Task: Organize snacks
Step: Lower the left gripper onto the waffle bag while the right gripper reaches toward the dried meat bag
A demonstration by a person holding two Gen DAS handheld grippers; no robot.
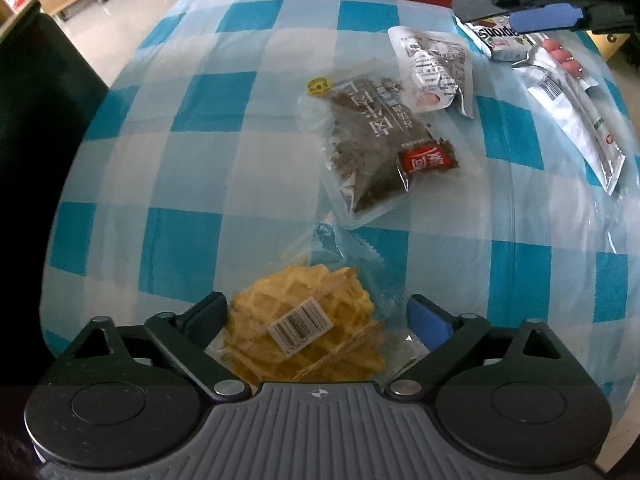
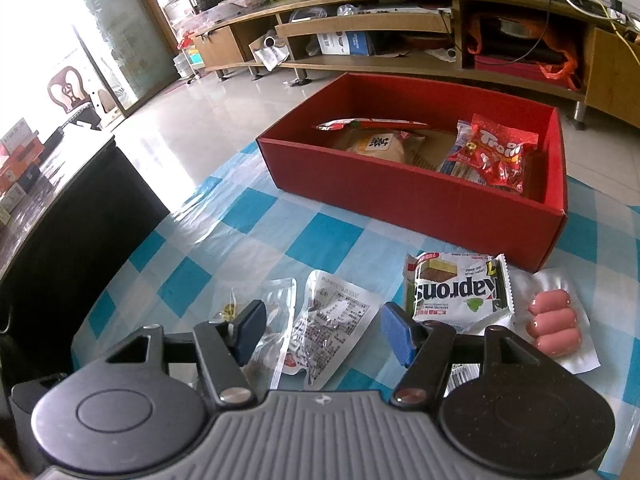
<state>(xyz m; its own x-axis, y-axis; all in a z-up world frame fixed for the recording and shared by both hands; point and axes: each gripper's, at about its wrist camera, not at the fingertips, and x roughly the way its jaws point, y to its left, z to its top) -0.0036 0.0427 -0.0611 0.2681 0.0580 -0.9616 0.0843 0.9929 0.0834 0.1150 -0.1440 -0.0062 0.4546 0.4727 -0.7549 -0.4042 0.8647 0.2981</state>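
Observation:
A clear pack of yellow waffles [image 1: 304, 320] with a barcode sticker lies on the blue-checked tablecloth [image 1: 180, 160] between the fingers of my left gripper [image 1: 320, 316]. It is open, and the blue right pad stands off the waffles with only loose wrap near it. Beyond lie a dark snack pack [image 1: 372, 136], a small red sweet [image 1: 428, 162] and a white printed pouch [image 1: 436, 68]. My right gripper [image 2: 320, 320] hovers open over that pouch [image 2: 332, 320], holding nothing. A Kaprons wafer pack [image 2: 456, 292] and a sausage pack [image 2: 554, 328] lie right of it. The red box [image 2: 420, 200] stands behind.
The red box holds several snacks, among them a red Trolli bag [image 2: 500, 156]. A black piece of furniture [image 2: 60, 240] borders the table on the left. A low wooden TV stand [image 2: 400, 40] crosses the back of the room beyond the tiled floor.

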